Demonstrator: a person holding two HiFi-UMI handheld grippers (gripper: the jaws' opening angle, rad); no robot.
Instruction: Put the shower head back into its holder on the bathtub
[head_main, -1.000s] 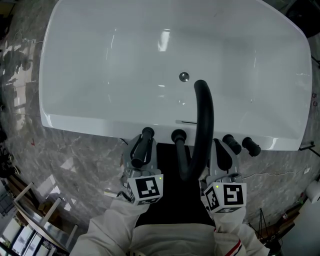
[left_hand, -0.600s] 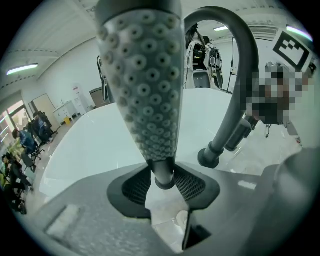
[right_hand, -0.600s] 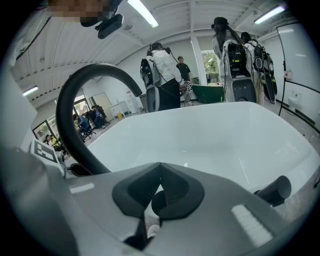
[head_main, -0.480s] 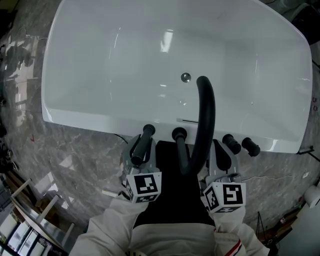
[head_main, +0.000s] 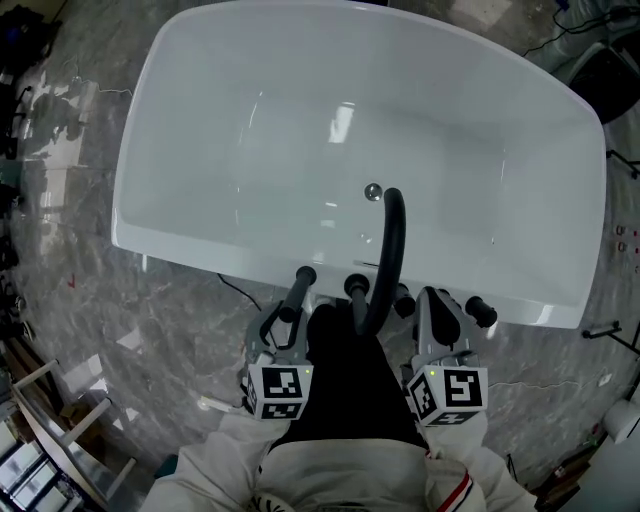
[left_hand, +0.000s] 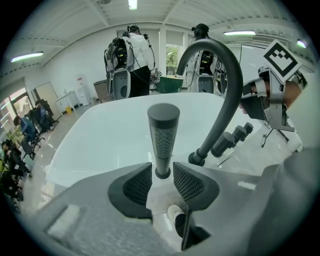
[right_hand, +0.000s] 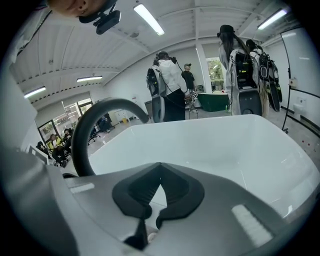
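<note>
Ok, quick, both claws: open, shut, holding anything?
Left claw: open, though just closing a little; shower head stands between its tips, ungripped.
Right claw: shut, empty.

Nothing here can be read as a word, number or brand. The only signs are black-and-white square markers: on the left cube (head_main: 276, 390) of the left gripper (head_main: 286, 316) at seven o'clock, and on the right cube (head_main: 447, 395) of the right gripper (head_main: 440, 306) at five o'clock.

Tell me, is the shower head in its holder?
In: the shower head stands upright, foot seated in the holder on the bathtub.
</note>
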